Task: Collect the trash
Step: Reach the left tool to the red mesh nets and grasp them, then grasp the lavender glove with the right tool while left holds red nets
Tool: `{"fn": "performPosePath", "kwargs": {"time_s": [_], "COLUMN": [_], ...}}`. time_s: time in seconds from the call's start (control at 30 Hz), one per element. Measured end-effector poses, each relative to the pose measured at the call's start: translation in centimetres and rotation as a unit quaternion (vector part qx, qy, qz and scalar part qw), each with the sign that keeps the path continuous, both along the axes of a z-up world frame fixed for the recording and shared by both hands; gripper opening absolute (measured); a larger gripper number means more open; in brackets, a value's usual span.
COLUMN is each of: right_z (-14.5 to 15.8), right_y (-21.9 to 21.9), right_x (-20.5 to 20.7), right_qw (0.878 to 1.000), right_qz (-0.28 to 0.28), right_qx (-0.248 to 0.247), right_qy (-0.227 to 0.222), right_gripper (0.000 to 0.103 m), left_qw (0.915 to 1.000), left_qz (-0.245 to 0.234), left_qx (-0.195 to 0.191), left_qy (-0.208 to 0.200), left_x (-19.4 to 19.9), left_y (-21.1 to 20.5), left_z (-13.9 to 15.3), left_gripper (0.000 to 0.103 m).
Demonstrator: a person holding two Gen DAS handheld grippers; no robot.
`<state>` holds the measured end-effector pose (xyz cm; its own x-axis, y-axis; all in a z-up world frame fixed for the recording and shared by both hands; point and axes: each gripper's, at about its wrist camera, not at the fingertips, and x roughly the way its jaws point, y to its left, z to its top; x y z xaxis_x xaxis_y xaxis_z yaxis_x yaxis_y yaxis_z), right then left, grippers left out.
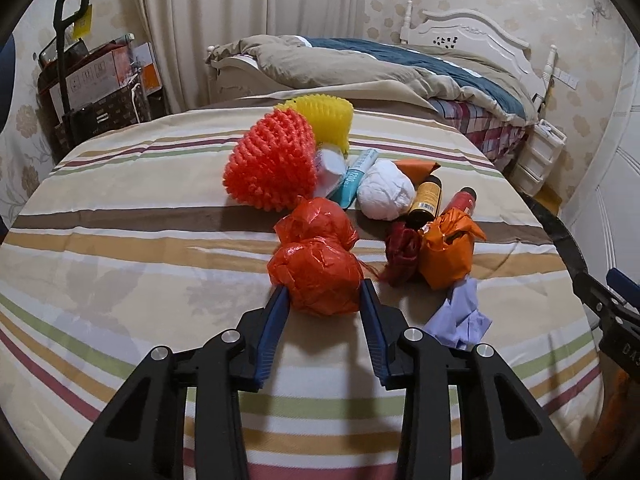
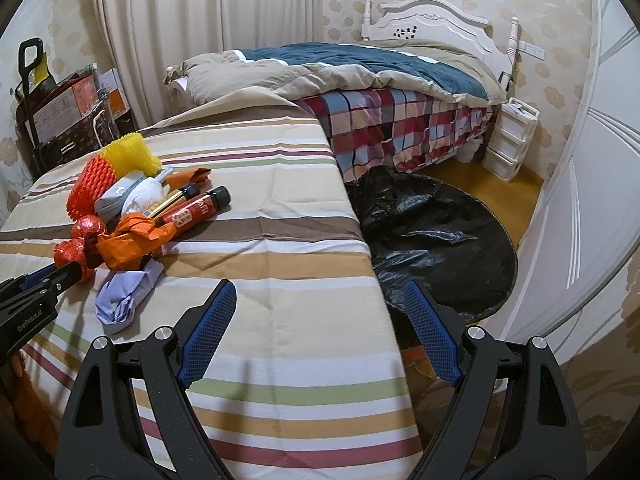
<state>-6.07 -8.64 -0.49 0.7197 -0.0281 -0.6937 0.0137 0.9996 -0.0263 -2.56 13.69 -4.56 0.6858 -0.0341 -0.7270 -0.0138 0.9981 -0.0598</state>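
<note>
My left gripper [image 1: 324, 292] has its two blue fingers pressed against the sides of a crumpled red bag [image 1: 316, 278], pinching it where it sits on the striped cloth [image 1: 120, 216]. A second red bag [image 1: 316, 226] lies just behind it, touching. From the left wrist I see the whole pile head-on: an orange mesh sleeve [image 1: 270, 164] and a yellow mesh sleeve [image 1: 322, 114] at the back, a white wad [image 1: 386, 190], a dark bottle with a yellow label [image 1: 426, 200], a red bottle [image 1: 464, 200], an orange paper wad [image 1: 448, 250], a dark red wad [image 1: 402, 252] and a pale purple paper [image 1: 460, 316] nearest me on the right.

The right wrist view shows what the left one misses: a black trash bag [image 2: 436, 236] open on the floor just beside the cloth's right edge, below the bed [image 2: 400, 120] with its checked sheet. My right gripper [image 2: 320, 300] hangs over that edge with fingers spread wide, holding nothing. Here the pile sits far left, and the left gripper [image 2: 66, 270] shows only from the side, its tip at the red bag [image 2: 68, 254].
</note>
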Motion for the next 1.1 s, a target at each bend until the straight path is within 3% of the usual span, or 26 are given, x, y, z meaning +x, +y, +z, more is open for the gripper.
{"fn": "performPosePath", "kwargs": {"time_s": [0.27, 0.53, 0.83, 1.1], "right_z": [0.1, 0.2, -1.3, -2.5], "right_y": [3.0, 8.2, 12.0, 11.6], "right_x": [-0.1, -0.5, 0.3, 0.6], "right_qw": [0.999, 0.996, 0.991, 0.988], "right_qz": [0.035, 0.091, 0.125, 0.127], "right_qx": [0.005, 0.001, 0.008, 0.030], "right_qy": [0.007, 0.013, 0.048, 0.078], "right_gripper": [0.084, 0.084, 0.084, 0.054], "left_qw": [0.9997, 0.9981, 0.9980, 0.9983], "left_qz": [0.023, 0.051, 0.062, 0.057], "left_qx": [0.001, 0.028, 0.002, -0.002], "left_qy": [-0.005, -0.021, -0.012, -0.012], "left_x": [-2.0, -3.3, -3.2, -3.1], "left_y": [2.5, 5.3, 7.2, 7.3], "left_z": [0.4, 0.7, 0.2, 0.2], "left_gripper": [0.038, 0.038, 0.038, 0.038]}}
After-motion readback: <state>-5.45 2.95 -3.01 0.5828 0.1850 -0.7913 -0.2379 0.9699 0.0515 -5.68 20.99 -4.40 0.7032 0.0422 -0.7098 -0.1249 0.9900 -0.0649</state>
